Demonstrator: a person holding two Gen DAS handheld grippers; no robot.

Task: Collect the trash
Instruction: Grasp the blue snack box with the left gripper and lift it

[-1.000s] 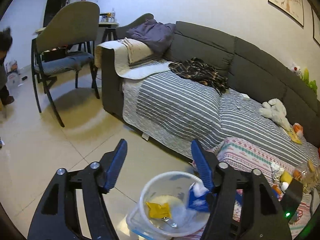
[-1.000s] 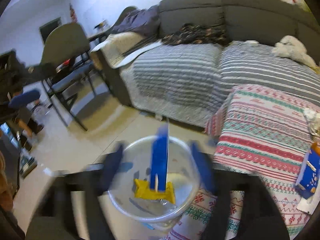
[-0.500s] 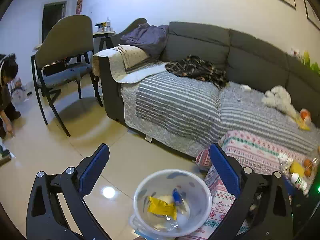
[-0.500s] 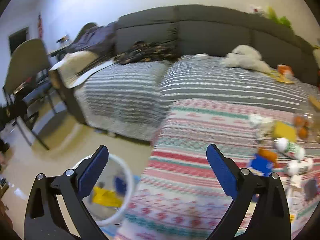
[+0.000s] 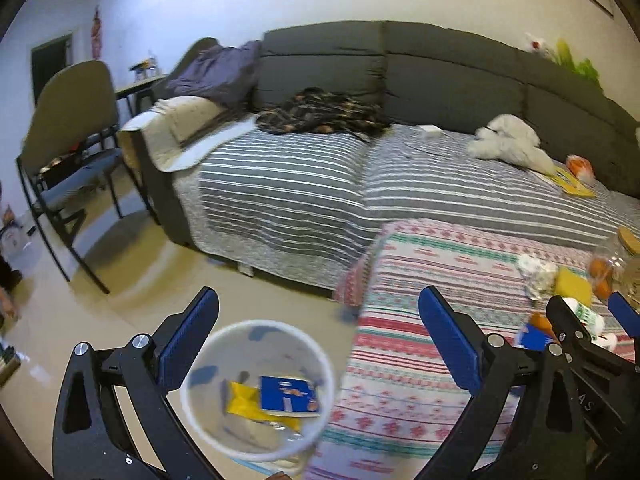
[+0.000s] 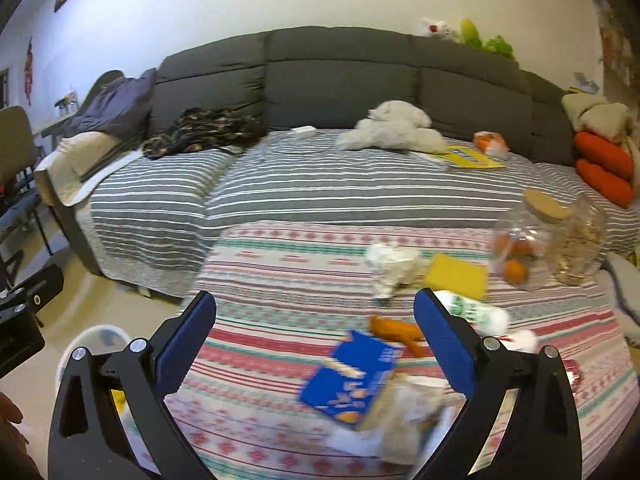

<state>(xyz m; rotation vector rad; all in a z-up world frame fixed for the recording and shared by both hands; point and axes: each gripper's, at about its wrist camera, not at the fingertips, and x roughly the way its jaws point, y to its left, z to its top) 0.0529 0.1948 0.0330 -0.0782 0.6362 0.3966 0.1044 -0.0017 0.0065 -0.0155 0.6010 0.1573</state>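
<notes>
A white bin (image 5: pixel 256 392) stands on the floor beside the table, low in the left wrist view. Inside it lie a yellow wrapper (image 5: pixel 242 398) and a blue packet (image 5: pixel 288 396). My left gripper (image 5: pixel 318 340) hangs open above the bin, holding nothing. My right gripper (image 6: pixel 314 336) is open over the patterned tablecloth (image 6: pixel 280 280), also holding nothing. Just ahead of it lie another blue packet (image 6: pixel 352 380), crumpled clear wrapping (image 6: pixel 400 416), an orange wrapper (image 6: pixel 396 330), a white bottle (image 6: pixel 476 312) and crumpled white paper (image 6: pixel 390 264).
A yellow sponge (image 6: pixel 456 274) and two clear jars (image 6: pixel 520 240) sit at the table's far right. Behind it runs a grey sofa (image 6: pixel 320 80) with a striped cover, clothes and a plush toy (image 6: pixel 392 128). A chair (image 5: pixel 68 140) stands on the tiled floor to the left.
Both grippers' jaws have spread wide. The right gripper swung from above the bin to over the table. The left view shifted right, and a blue packet now lies flat in the bin.
</notes>
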